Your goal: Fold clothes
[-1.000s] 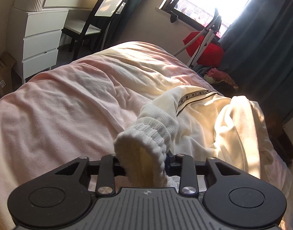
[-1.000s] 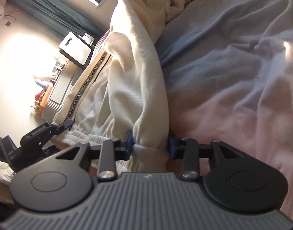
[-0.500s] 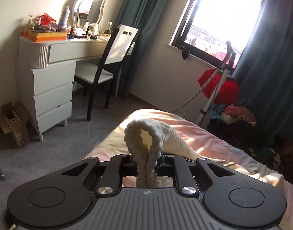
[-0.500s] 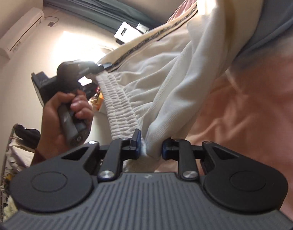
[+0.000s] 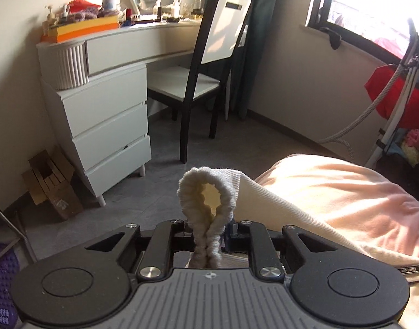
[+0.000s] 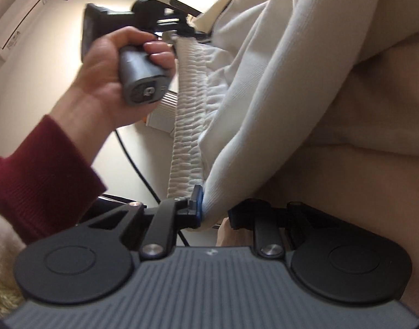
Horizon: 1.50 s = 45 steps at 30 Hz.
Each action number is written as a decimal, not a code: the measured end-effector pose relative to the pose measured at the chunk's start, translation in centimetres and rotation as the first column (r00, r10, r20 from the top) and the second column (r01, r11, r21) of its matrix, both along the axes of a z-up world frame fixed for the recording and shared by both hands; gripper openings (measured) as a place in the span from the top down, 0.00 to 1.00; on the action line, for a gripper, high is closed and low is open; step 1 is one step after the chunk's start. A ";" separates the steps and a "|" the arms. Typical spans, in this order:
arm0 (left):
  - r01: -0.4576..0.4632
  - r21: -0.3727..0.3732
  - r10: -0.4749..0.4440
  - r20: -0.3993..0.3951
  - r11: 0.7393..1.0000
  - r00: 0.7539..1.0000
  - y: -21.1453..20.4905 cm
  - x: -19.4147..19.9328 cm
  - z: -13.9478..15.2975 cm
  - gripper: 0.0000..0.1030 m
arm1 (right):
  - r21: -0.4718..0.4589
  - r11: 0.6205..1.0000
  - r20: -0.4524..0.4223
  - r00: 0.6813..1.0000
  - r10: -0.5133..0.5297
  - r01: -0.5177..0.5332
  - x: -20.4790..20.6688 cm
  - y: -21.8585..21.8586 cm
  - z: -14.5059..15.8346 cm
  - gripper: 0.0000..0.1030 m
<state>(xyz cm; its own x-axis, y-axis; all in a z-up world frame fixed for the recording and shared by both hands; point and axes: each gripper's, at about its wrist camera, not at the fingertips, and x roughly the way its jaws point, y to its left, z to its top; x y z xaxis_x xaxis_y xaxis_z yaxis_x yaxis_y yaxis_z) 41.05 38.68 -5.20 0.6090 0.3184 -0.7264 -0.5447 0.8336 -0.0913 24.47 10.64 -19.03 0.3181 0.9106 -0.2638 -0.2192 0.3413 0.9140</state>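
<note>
While stretched, waistband (image 6: 187,126) between claws.

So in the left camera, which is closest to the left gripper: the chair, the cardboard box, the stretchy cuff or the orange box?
1. Cuff: pinched in the left gripper itself.
2. Cardboard box: on the floor, low on the left.
3. Chair: farther back, middle, pulled up to the desk.
4. Orange box: on the desk top, by the far wall, upper left.
</note>
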 end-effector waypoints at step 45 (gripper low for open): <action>0.546 0.217 -0.587 0.274 0.809 0.761 -38.7 -27.2 8.3 0.03 | -0.336 0.594 0.689 0.621 -0.374 0.731 -15.0 -37.6 18.7 0.00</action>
